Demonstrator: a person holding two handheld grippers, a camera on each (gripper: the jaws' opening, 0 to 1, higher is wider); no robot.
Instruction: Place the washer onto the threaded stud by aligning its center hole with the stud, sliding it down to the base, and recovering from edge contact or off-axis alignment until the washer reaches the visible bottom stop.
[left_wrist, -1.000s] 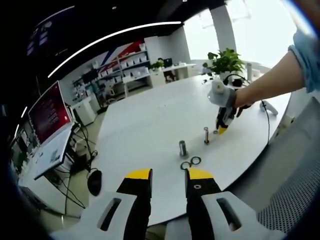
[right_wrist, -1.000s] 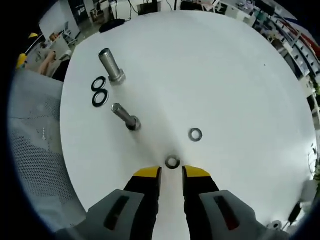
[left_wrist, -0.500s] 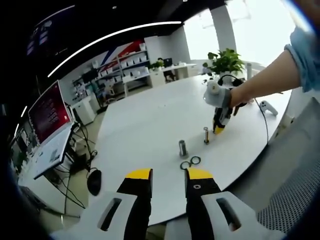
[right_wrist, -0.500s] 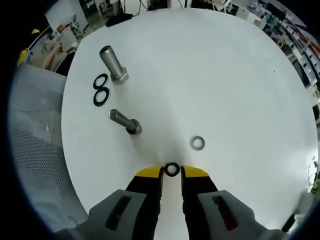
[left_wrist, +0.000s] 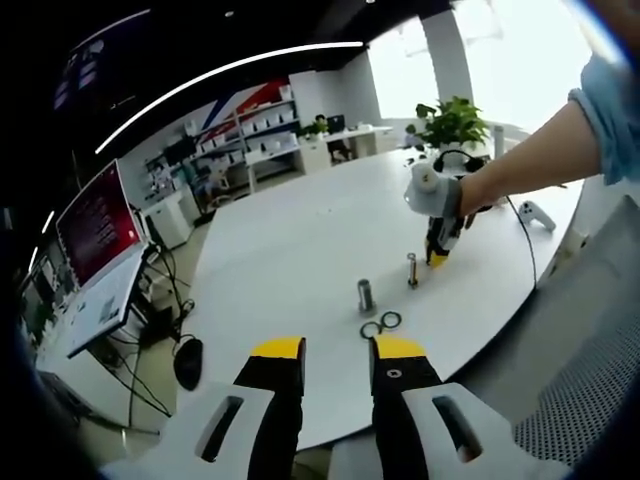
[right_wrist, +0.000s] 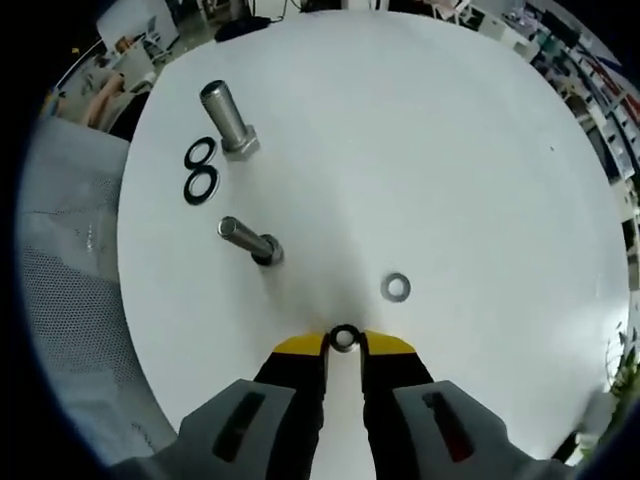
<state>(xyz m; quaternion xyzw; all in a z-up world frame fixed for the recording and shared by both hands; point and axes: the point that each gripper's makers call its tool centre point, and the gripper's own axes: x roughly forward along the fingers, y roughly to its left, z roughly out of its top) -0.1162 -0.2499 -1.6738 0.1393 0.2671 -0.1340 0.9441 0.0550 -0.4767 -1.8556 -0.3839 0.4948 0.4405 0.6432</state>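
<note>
Table (right_wrist: 450, 150), white and round, is the biggest thing in the right gripper view, and it lies under everything else. On it stand two metal studs: a thicker stud (right_wrist: 225, 118) near the far left edge and a thinner threaded stud (right_wrist: 250, 240) nearer the jaws. Two dark washers (right_wrist: 200, 170) lie flat, touching one another, just beside the thick stud. A lone silver washer (right_wrist: 396, 287) lies apart to the right.

Right gripper (right_wrist: 343, 344) points down at the table with its yellow-tipped jaws narrowly apart and a small dark washer (right_wrist: 344, 338) sitting between the tips; whether they pinch it, I cannot tell. Half a second ago the washer sat at about the same spot between the tips, while a second ago it lay just ahead of them.

Left gripper (left_wrist: 338, 349) hangs off the table's near edge, jaws a little apart and holding nothing, unchanged from before. From there the person's arm (left_wrist: 540, 160) reaches in with the other tool beside the thin stud.
</note>
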